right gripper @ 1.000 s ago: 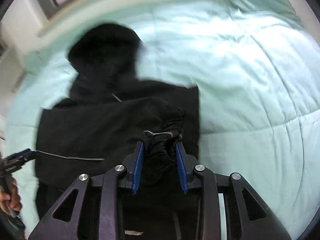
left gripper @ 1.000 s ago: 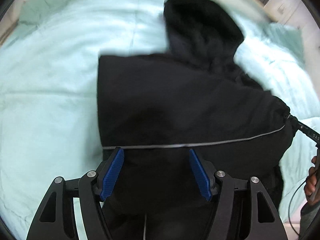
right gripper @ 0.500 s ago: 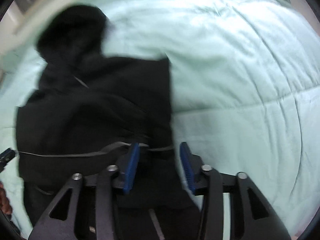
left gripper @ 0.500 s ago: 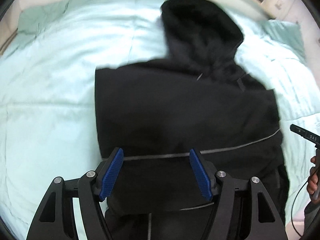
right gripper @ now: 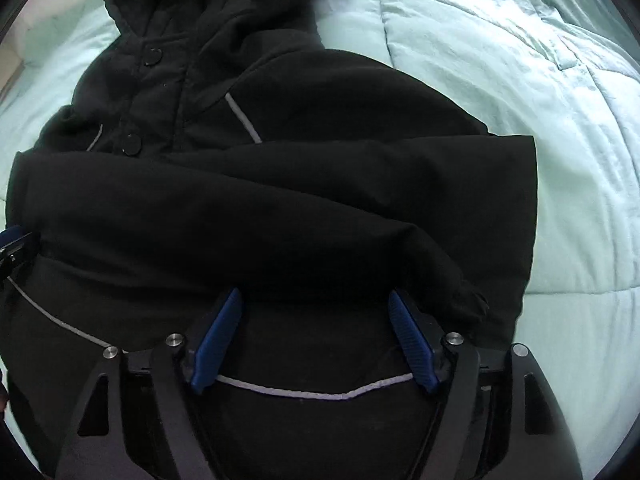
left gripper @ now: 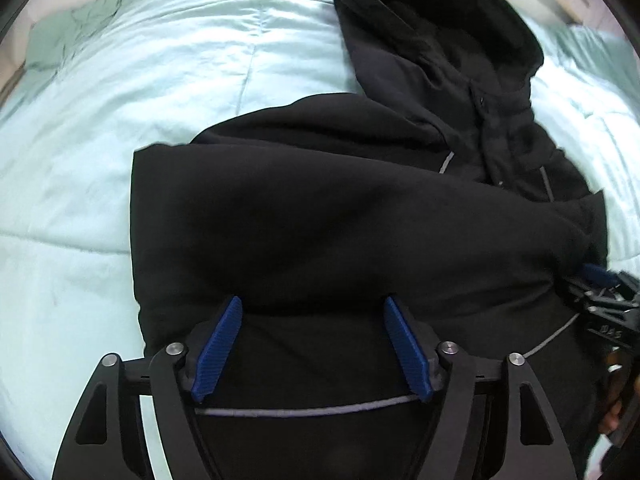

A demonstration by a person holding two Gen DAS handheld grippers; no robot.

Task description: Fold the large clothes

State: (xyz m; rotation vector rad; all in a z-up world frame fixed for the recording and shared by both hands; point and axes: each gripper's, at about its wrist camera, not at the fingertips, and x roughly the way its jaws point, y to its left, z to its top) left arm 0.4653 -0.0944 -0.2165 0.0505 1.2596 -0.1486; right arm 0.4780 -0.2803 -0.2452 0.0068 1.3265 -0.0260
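lying flat on the bed point(left gripper: 120, 80), sleeves crossed over its chest to narrow it, the jacket point(left gripper: 340, 220) sits under both grippers, left point(left gripper: 312, 344) and right point(right gripper: 316, 340), jaws opening and gripping nothing.

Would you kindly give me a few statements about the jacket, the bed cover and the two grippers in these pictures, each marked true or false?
1. The black hooded jacket lies on a pale green quilt. True.
2. Both sleeves stretch straight out to the sides. False: a sleeve is folded across the jacket's body.
3. The right gripper is clamped on the sleeve cuff. False: its jaws are opening, with only the jacket's surface between them, ungripped; the cuff lies beside one finger.
4. The left gripper hangs over the jacket with jaws apart. True.
5. The hood has been folded down over the chest. False: it lies flat beyond the collar.
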